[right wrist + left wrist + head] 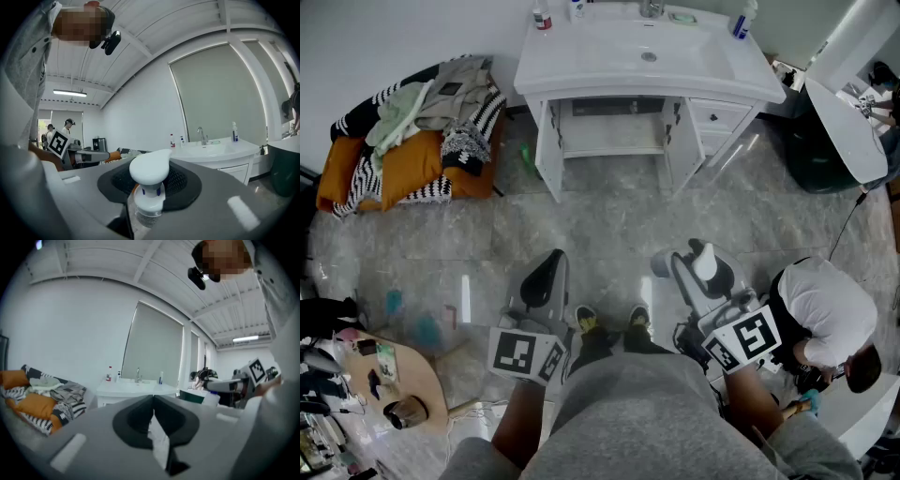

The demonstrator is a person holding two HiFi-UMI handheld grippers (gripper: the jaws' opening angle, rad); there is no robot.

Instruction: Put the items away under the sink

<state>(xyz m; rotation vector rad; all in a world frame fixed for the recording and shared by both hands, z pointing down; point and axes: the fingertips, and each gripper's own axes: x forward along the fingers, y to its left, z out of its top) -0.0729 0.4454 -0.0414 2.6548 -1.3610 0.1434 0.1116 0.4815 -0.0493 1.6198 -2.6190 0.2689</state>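
The white sink vanity (609, 56) stands ahead across the floor, with both doors swung out and its cabinet (614, 136) showing one bare shelf. My right gripper (698, 270) (151, 185) is shut on a clear bottle with a white pump head (705, 262) (149, 172), held upright and pointing at the sink (220, 150). My left gripper (547, 274) (153, 399) hangs beside it with its jaw tips touching. A pale patch shows in the slit behind the tips; I cannot tell what it is. A red-capped bottle (542, 17) and a blue-topped bottle (741, 21) stand on the counter.
A pile of clothes and orange cushions (412, 131) lies left of the vanity, a green thing (525, 155) beside its left door. A round wooden table (403, 384) with small items is at lower left. A person (825, 314) crouches at lower right. A dark bin (825, 155) sits right of the vanity.
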